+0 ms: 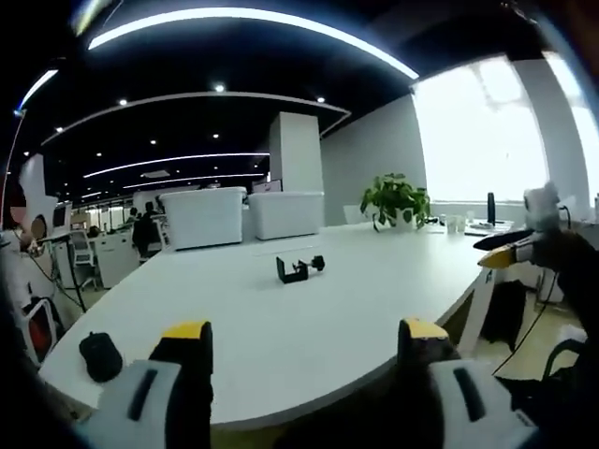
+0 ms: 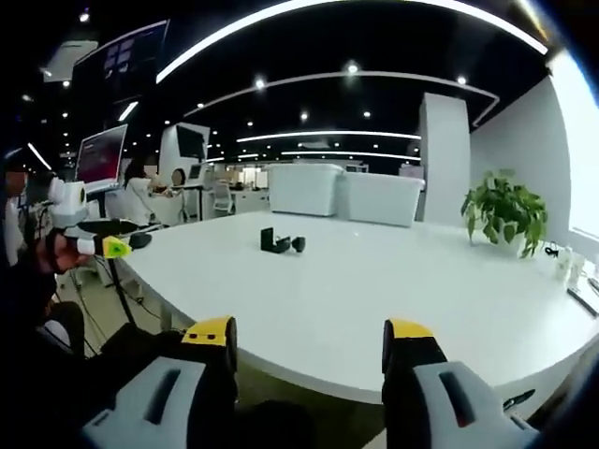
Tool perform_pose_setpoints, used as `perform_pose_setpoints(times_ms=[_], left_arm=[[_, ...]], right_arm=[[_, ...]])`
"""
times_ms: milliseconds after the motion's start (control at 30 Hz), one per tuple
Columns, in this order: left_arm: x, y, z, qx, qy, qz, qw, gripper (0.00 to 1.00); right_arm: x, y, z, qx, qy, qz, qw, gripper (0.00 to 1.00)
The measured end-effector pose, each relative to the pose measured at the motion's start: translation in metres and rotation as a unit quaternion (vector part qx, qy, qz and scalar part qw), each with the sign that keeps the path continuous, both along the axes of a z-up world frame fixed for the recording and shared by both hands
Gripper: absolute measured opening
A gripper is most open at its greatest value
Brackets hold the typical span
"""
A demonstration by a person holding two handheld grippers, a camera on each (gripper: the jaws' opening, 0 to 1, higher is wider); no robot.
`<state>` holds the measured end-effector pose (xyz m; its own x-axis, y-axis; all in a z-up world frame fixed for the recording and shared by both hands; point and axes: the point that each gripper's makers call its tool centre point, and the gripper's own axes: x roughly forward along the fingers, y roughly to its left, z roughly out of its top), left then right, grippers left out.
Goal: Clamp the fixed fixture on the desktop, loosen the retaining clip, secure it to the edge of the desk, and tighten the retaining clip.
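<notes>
One black clamp fixture (image 1: 299,268) lies out on the white desk (image 1: 374,299) in the left gripper view, well beyond the left gripper (image 1: 306,341), with bare desktop between them. Its long axis runs across the view, the C-shaped body at the left end and the round knob at the right end. That gripper's two yellow-tipped jaws stand wide apart with nothing between them. One black mouse (image 1: 100,355) sits near the desk's near-left edge, and one potted plant (image 1: 397,200) stands at the far side. The right gripper (image 1: 510,251) shows at the right border, off the desk.

Seen from the right gripper view, the same fixture (image 2: 280,242) lies with its upright body to the left and its knob to the right. The right gripper (image 2: 308,348) hangs off the near desk edge, jaws spread wide and holding nothing. The left gripper (image 2: 110,245) shows at the left, and the plant (image 2: 505,210) at the right.
</notes>
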<state>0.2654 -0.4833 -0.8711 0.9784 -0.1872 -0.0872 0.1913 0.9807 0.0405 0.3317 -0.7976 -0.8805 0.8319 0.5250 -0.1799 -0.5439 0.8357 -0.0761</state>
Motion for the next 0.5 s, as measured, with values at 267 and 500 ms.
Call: perform_pose_setpoints(times_ms=[267,500], left_arm=[[0.032,0.002,0.004,0.003,-0.009,0.004,1.0000,0.80],[0.054,-0.002,0.000,0.023,-0.006,-0.006,0.9997,0.80]], right_arm=[[0.025,0.019,0.007,-0.008,-0.015,0.018,0.9997,0.57],[0.039,0.030,0.006,-0.002,-0.023,0.030,0.9993,0.57]])
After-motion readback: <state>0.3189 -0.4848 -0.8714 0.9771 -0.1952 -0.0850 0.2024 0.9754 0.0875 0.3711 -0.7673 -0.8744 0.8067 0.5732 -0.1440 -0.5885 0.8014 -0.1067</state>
